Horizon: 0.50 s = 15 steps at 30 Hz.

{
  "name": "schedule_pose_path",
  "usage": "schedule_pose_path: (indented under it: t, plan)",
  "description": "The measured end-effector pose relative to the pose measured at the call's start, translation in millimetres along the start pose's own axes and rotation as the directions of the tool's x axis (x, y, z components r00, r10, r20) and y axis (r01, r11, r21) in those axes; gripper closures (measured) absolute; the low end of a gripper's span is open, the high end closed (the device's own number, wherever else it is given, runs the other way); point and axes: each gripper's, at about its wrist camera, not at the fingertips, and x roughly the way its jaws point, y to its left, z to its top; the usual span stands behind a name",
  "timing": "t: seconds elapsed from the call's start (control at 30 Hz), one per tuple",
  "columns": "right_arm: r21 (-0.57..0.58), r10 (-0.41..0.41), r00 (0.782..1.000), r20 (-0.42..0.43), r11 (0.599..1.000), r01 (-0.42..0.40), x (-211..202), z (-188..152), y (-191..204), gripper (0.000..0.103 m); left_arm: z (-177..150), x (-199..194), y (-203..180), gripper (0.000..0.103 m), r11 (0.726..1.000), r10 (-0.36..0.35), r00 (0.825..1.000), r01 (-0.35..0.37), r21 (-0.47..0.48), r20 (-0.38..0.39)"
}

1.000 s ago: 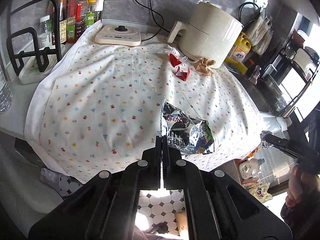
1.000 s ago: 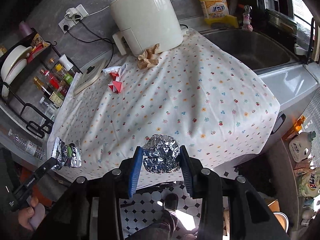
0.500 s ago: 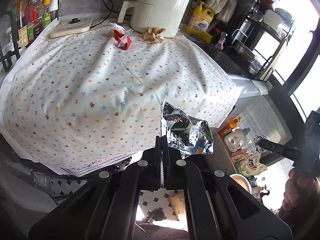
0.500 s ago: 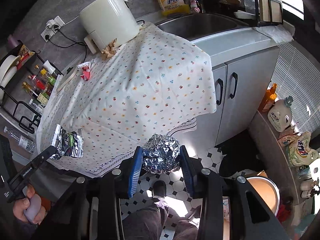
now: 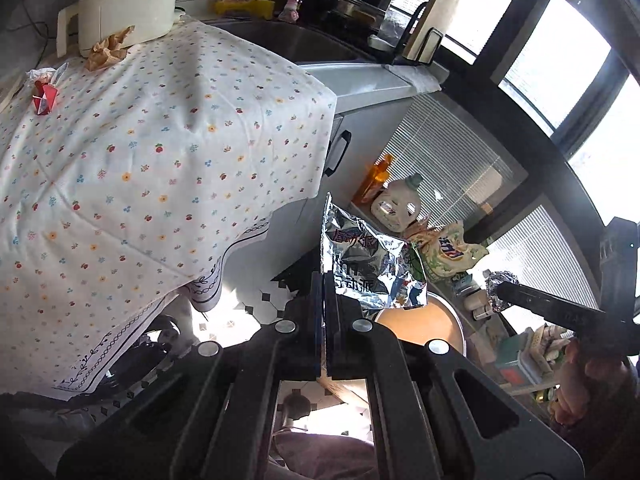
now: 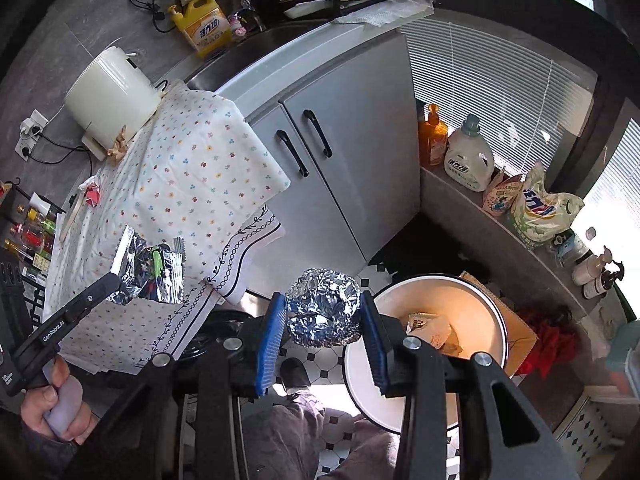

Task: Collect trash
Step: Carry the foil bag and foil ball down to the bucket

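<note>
My left gripper (image 5: 323,280) is shut on a silver snack bag (image 5: 368,264) and holds it in the air, off the counter, above the floor; the bag also shows in the right wrist view (image 6: 148,272). My right gripper (image 6: 324,312) is shut on a crumpled foil ball (image 6: 324,308), just left of a round white trash bin (image 6: 480,300) on the floor, which holds some paper trash (image 6: 430,326). The bin's rim (image 5: 452,312) lies just behind the bag in the left wrist view. A red wrapper (image 5: 43,92) and a brown crumpled paper (image 5: 108,48) lie on the flowered tablecloth (image 5: 140,152).
A cream air fryer (image 5: 124,0) stands at the back of the counter beside the sink (image 5: 304,40). Grey cabinet doors (image 6: 340,152) face the bin. Detergent bottles and bags (image 6: 468,156) line a low ledge by the window. A cardboard sheet (image 6: 512,328) lies behind the bin.
Both grippers have swung right and away from the counter, carrying the snack bag and the foil ball toward the white bin on the floor. The grips are unchanged.
</note>
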Motion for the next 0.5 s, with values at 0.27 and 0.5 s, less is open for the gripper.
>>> schedule_pose_path:
  t: [0.27, 0.5]
  plan:
    - [0.127, -0.055, 0.998, -0.002, 0.990, 0.055, -9.6, -22.9, -56.8, 0.054, -3.9, 46.6, -58.5, 0.101, 0.987, -0.079, 0.990, 0.094, 0.129, -0.114]
    - [0.252, -0.103, 0.995, 0.009, 0.963, 0.097, -24.4, -38.8, -100.6, 0.052, -13.8, 76.9, -99.8, 0.101, 0.963, -0.119, 0.972, 0.163, 0.214, -0.204]
